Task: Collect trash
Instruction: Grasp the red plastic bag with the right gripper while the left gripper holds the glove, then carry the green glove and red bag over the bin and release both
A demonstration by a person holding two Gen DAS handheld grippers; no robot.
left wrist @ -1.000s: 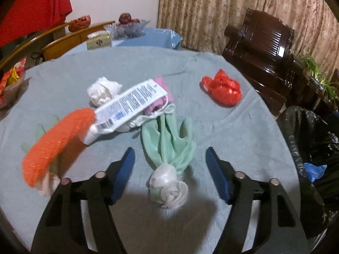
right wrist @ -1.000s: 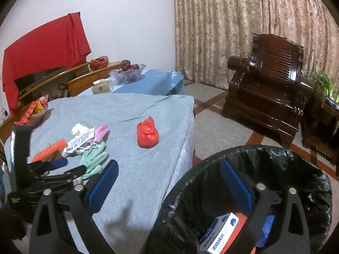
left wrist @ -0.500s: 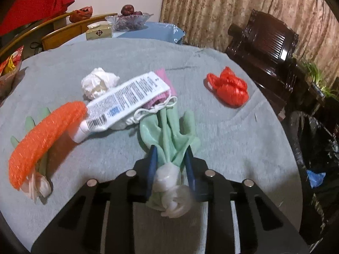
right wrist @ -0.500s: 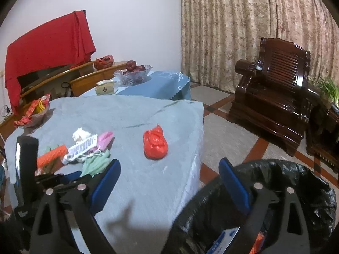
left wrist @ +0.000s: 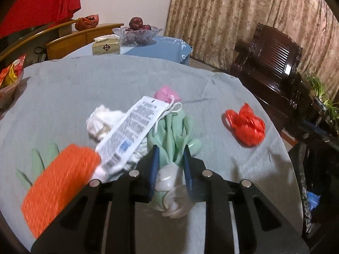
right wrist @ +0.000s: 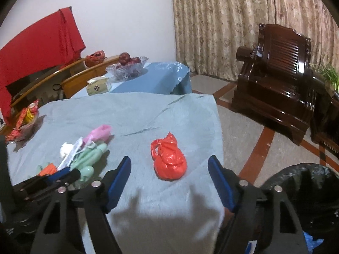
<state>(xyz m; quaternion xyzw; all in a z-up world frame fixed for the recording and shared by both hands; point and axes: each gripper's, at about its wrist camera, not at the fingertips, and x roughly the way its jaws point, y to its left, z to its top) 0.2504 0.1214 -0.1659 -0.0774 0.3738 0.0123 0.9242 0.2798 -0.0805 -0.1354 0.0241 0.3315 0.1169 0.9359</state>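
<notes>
My left gripper (left wrist: 169,165) clamps the green rubber glove (left wrist: 175,131), a white tube (left wrist: 131,133) overlapping at ten o'clock, while my right gripper (right wrist: 169,169) gapes around the red bag (right wrist: 168,158)

grippers 2 (left wrist: 169,165) (right wrist: 169,175) | gloves 2 (left wrist: 175,131) (left wrist: 40,163) | red bag 1 (left wrist: 245,127) | tube 1 (left wrist: 133,131) | tissue wad 1 (left wrist: 101,120) | net sleeve 1 (left wrist: 57,186) | bin 1 (right wrist: 307,190)

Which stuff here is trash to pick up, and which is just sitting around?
Trash job:
green glove, clamped in the left gripper
red bag, ahead of the open right gripper
white tube
crumpled tissue
black bin bag

Just sitting around:
fruit bowl
tissue box
armchair
</notes>
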